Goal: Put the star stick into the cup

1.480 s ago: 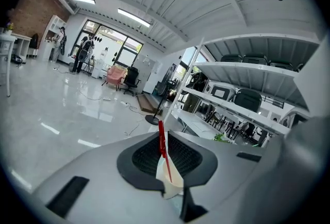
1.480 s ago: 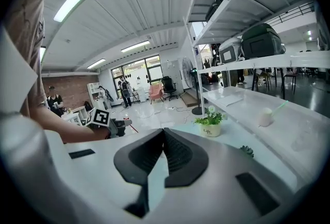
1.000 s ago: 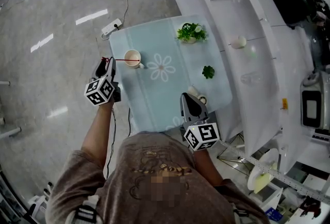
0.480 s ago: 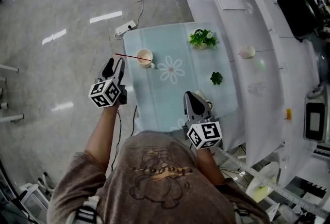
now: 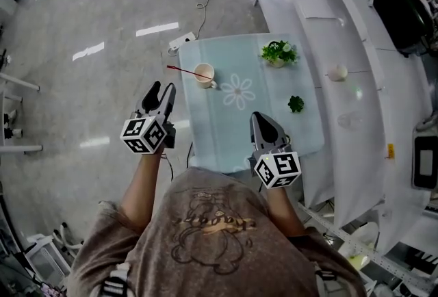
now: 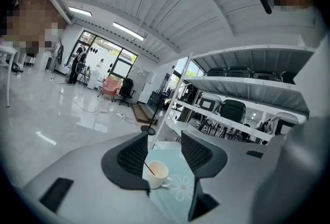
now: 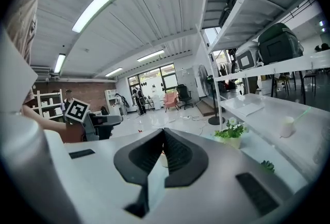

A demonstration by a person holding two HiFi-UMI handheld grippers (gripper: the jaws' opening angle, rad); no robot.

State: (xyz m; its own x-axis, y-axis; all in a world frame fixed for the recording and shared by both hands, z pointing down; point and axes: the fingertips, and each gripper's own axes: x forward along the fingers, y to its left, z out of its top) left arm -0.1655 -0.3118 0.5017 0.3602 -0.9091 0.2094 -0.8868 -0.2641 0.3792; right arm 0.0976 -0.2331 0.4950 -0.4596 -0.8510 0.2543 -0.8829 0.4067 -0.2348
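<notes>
Left gripper (image 6: 164, 140): jaws apart, nothing gripped. The jaws have just been opening. In the left gripper view the cup (image 6: 156, 174) is framed in the gap but lies well beyond the pads, with the star stick (image 6: 149, 168) leaning inside it; the star end cannot be made out.

Right gripper (image 7: 164, 134): jaws clenched together, nothing held between them.

Only the head view gives the layout. The cup is seen in the upper left part of the pale blue table (image 5: 226, 135), and the stick is seen to overhang the rim and the table edge toward the upper left. Both grippers are held off the table, the left at the frame's left, over the floor. A flower print (image 5: 238, 92) is noted mid-table, a potted plant (image 5: 278, 53) at the upper right, and a small green sprig (image 5: 295, 104) at the right. Only the right gripper view shows the left gripper's marker cube side-on, at the middle left of the frame.

Writing: the print on the shirt (image 5: 205, 220) is too small to read.

Against one second ago: the left jaws were then at the stick's outer end beside the cup. The gripper is now drawn back toward the lower left, and the stick is left in the cup.
</notes>
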